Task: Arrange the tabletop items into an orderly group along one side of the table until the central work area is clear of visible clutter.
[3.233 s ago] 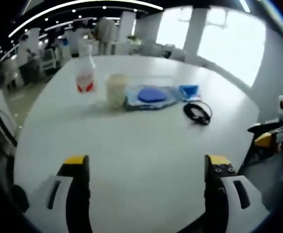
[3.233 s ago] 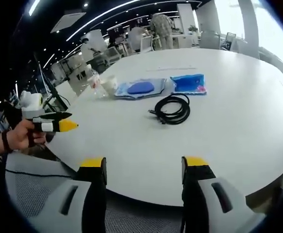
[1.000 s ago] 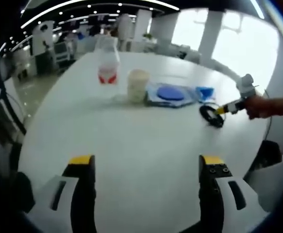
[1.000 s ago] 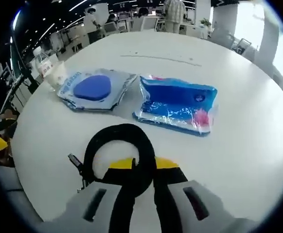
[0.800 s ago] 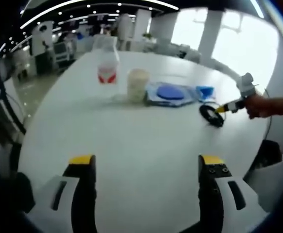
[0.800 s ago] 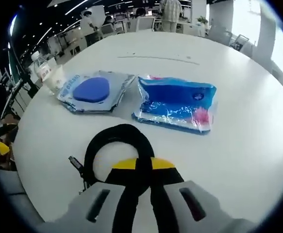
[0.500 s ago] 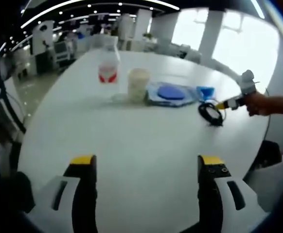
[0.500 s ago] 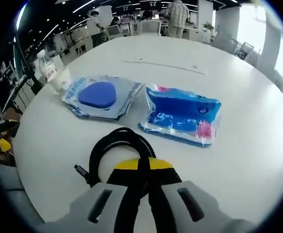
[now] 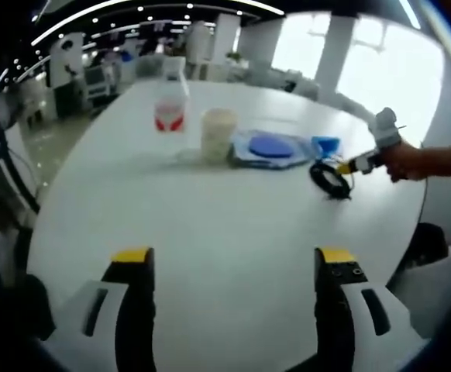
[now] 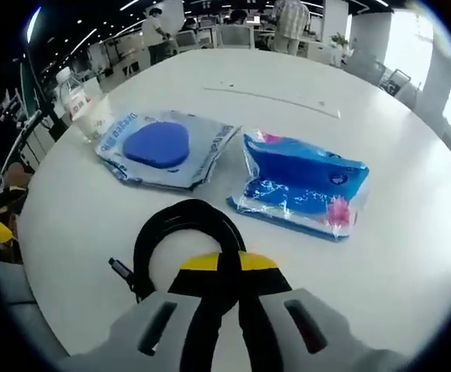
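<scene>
On the white table [image 9: 210, 225] a bottle [image 9: 170, 107], cup [image 9: 218, 133], blue-pad packet [image 10: 160, 147] and blue pouch [image 10: 307, 186] are lined up. The left claw [image 9: 233, 260] is held wide open, empty. The right claw [image 10: 227, 267] is clamped on the coiled black cable [image 10: 180, 232]; its loose plug end could be snagged and the coil pulled out if dragged.

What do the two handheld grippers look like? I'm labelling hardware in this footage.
The left gripper has two black jaws with yellow tips, each rising from a pale grey body with a dark slot; small holes mark the one on the view's right. The right gripper has the same pale grey body, dark slots and yellow-tipped black jaws. In the left gripper view it appears pale grey with a yellow tip.
</scene>
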